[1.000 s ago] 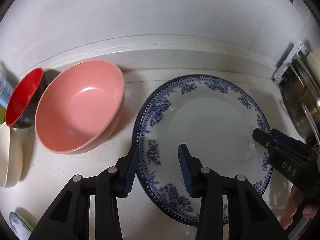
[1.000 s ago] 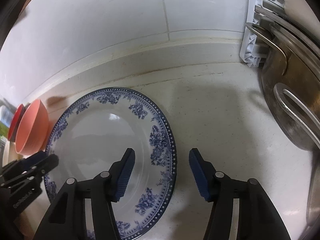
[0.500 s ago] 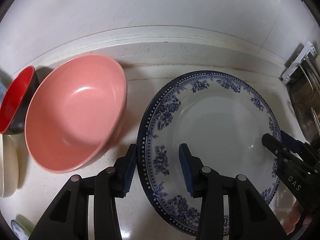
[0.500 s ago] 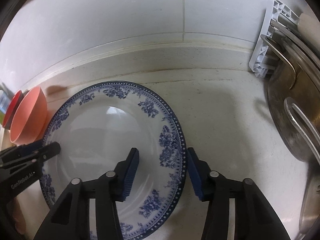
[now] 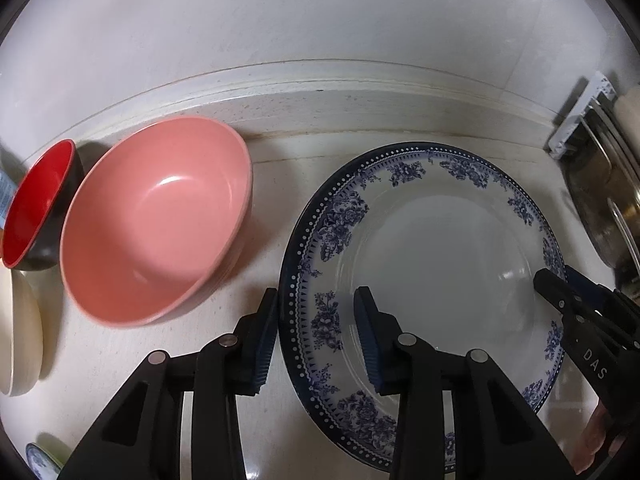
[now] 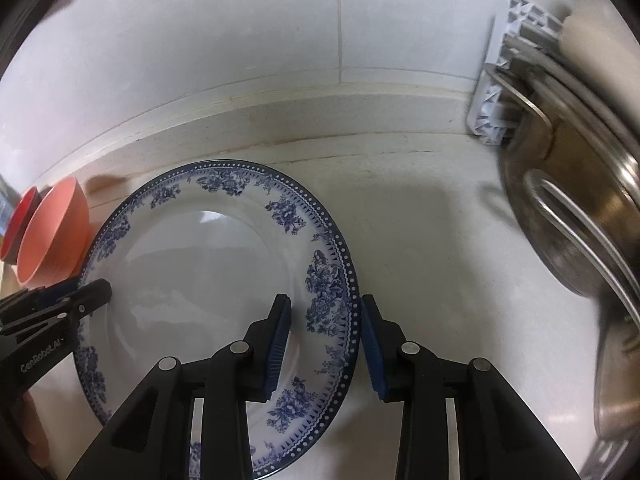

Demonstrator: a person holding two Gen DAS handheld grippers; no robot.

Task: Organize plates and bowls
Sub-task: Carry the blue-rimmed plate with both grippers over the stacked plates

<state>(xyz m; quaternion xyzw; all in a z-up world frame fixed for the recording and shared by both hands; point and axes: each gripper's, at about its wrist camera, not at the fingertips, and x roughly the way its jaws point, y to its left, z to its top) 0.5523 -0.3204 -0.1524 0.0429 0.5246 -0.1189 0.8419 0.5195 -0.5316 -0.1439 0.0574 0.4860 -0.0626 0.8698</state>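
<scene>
Both grippers straddling opposite rims of the blue-patterned plate (image 5: 432,264): left gripper (image 5: 316,336) part-open, right gripper (image 6: 324,344) closing, neither yet visibly clamping; uneven pinching is risking a slip toward the pink bowl (image 5: 156,216) beside the plate.

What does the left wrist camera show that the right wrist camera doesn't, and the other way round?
Only the left wrist view shows the pink bowl's inside, a cream dish and a small blue-patterned dish. Only the right wrist view shows the steel pot up close. Both share the blue floral plate, the left gripper and right gripper straddling opposite rims; the right's jaws have just been closing.
</scene>
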